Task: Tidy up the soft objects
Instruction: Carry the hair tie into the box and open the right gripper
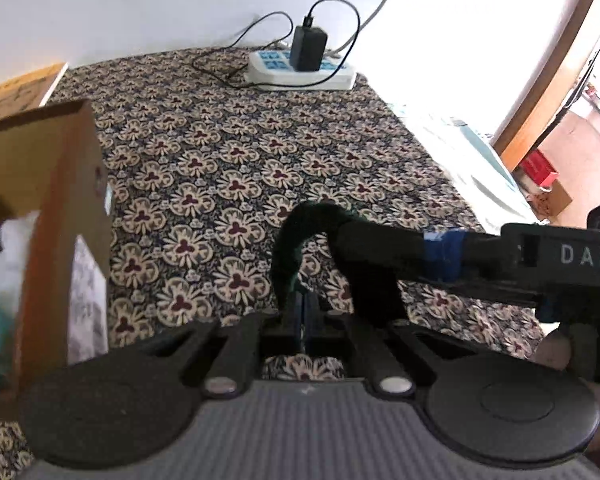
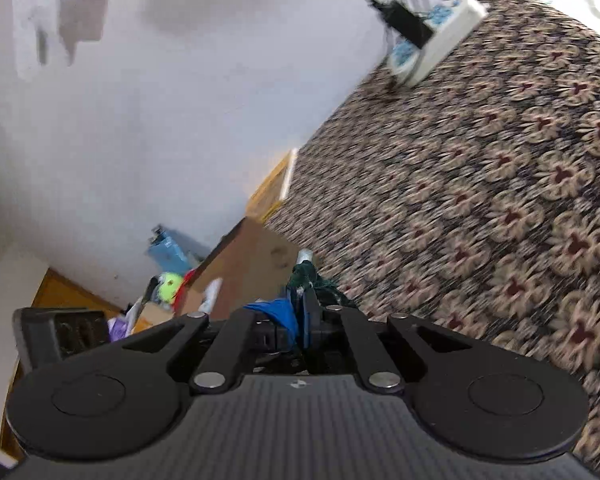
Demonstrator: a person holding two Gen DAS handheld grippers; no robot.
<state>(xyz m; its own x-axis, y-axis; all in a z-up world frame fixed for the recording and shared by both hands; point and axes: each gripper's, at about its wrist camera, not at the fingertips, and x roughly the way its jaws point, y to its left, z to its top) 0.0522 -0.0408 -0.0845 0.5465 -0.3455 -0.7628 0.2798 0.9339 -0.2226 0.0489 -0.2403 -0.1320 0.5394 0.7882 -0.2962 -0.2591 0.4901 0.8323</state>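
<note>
A dark green soft knitted piece (image 1: 296,236) arches between both grippers above the patterned tablecloth (image 1: 228,152). My left gripper (image 1: 302,304) is shut on its lower end. My right gripper (image 1: 348,240) comes in from the right and is shut on its other end. In the right wrist view the right gripper (image 2: 300,312) is closed on the green piece (image 2: 310,276). An open cardboard box (image 1: 60,208) stands at the left with white and teal soft things (image 1: 8,248) inside. The box also shows in the right wrist view (image 2: 244,264).
A white power strip (image 1: 300,68) with a black charger and cables lies at the table's far edge by the wall. Clutter with a yellow-green ball (image 2: 170,284) sits beyond the box. The table's right edge drops off toward a doorway (image 1: 560,92).
</note>
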